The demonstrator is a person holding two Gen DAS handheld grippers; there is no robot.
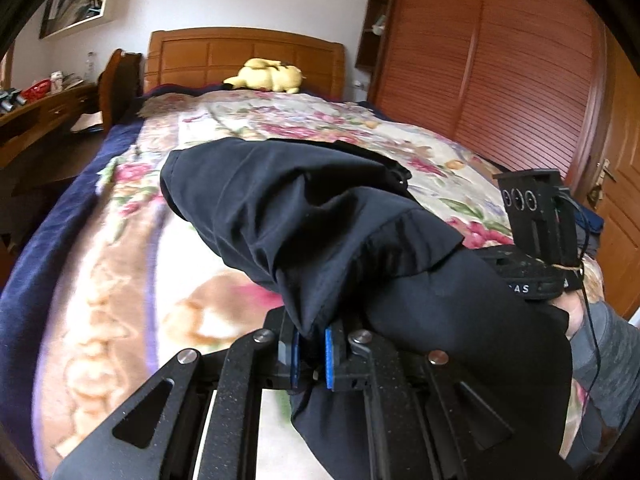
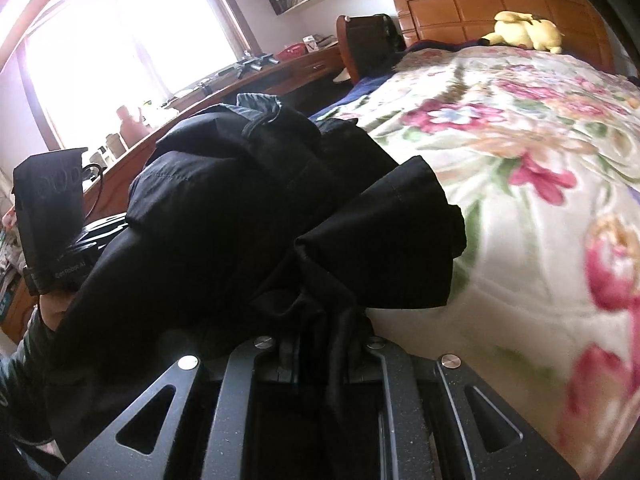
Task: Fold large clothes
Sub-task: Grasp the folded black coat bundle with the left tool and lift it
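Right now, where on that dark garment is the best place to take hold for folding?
By its edge, as now: the left hand-held gripper and right hand-held gripper each pinch a bunched hem of the garment from the foot of the bed, so the rest hangs between them.

Big black garment (image 1: 288, 216), thin and kinda wrinkly, bunched in loose folds and lifted at its near end, the far part draped on the floral bedspread (image 1: 120, 280).
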